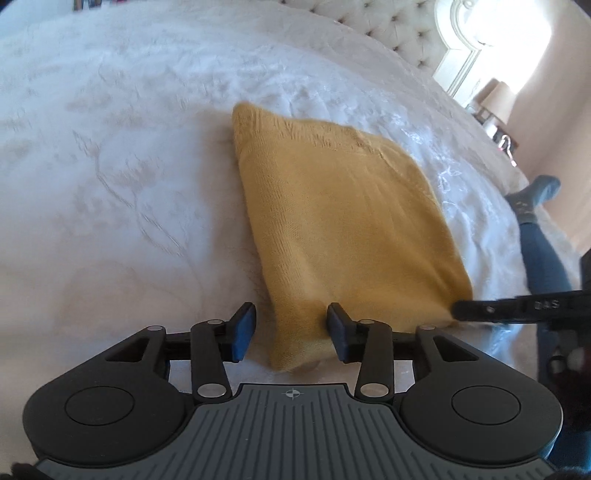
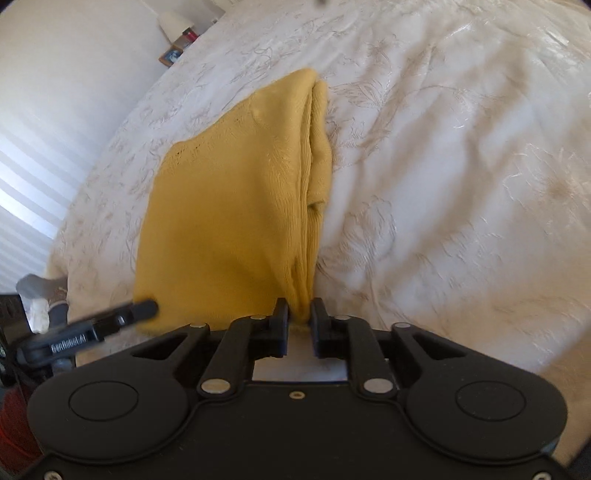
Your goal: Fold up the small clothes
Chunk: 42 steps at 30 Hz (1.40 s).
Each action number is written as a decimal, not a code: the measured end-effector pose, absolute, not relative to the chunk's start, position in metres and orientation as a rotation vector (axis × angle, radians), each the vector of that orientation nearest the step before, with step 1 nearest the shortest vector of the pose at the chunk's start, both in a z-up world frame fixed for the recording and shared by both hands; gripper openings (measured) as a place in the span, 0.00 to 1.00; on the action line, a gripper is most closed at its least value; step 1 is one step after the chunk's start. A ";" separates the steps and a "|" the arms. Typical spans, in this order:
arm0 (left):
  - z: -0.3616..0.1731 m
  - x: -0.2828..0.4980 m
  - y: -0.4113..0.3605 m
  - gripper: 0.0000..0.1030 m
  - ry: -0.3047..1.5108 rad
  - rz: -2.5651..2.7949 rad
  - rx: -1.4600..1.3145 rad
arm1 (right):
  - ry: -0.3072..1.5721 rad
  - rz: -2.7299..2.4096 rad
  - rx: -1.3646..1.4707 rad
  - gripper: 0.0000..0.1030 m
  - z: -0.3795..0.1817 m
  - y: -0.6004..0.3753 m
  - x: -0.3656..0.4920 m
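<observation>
A folded mustard-yellow knit garment (image 1: 340, 221) lies flat on the white bedspread (image 1: 110, 166). My left gripper (image 1: 291, 332) is open, its blue pads either side of the garment's near left corner without squeezing it. The right gripper shows in the left wrist view as a black finger (image 1: 517, 306) at the garment's near right corner. In the right wrist view the garment (image 2: 229, 206) stretches away from me with stacked folded edges on its right side. My right gripper (image 2: 300, 319) is shut on the garment's near corner. The left gripper's finger (image 2: 110, 317) reaches in at the garment's near left corner.
The tufted headboard (image 1: 388, 26) and a bedside lamp (image 1: 496, 99) are at the far right in the left wrist view. The person's leg in jeans and a blue sock (image 1: 535, 221) is beside the bed. Small objects (image 2: 177, 48) sit past the bed's far left edge.
</observation>
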State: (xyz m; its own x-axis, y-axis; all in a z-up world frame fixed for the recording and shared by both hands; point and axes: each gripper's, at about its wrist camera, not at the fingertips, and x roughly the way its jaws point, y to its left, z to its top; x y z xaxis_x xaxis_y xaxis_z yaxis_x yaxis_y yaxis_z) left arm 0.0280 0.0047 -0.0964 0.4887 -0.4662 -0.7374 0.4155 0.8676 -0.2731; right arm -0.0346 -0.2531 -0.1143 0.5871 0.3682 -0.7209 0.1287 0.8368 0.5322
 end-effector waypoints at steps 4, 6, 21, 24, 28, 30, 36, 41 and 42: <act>-0.073 0.029 0.005 0.57 0.786 -0.483 0.011 | 0.844 0.106 0.449 0.58 -0.083 -0.254 -0.050; -0.065 0.038 -0.001 0.65 0.730 -0.475 0.035 | 0.765 0.098 0.362 0.67 -0.068 -0.249 -0.046; -0.076 0.122 -0.043 0.70 0.689 -0.346 0.087 | 0.611 0.244 0.132 0.76 -0.079 -0.207 0.067; -0.091 0.137 -0.041 0.72 0.740 -0.331 0.099 | 0.715 0.238 0.133 0.75 -0.106 -0.215 0.088; -0.107 0.148 -0.036 0.87 0.794 -0.351 0.067 | 0.738 0.204 0.188 0.75 -0.124 -0.233 0.091; -0.108 0.150 -0.034 0.89 0.792 -0.354 0.070 | 0.740 0.202 0.193 0.76 -0.122 -0.235 0.088; -0.087 0.130 -0.030 0.88 0.731 -0.342 0.090 | 0.718 0.178 0.132 0.78 -0.102 -0.230 0.063; -0.078 0.090 -0.029 0.89 0.709 -0.362 0.152 | 0.752 0.122 0.090 0.85 -0.101 -0.228 0.032; -0.081 0.084 -0.029 0.89 0.720 -0.364 0.160 | 0.779 0.094 0.074 0.86 -0.105 -0.228 0.027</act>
State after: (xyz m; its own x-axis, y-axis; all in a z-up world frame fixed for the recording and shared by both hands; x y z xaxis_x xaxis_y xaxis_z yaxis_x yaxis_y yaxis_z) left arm 0.0836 -0.0288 -0.0808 0.6923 -0.2700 -0.6692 0.3790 0.9252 0.0188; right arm 0.0268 -0.2276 -0.1050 0.7080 0.1118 -0.6973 -0.0572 0.9932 0.1011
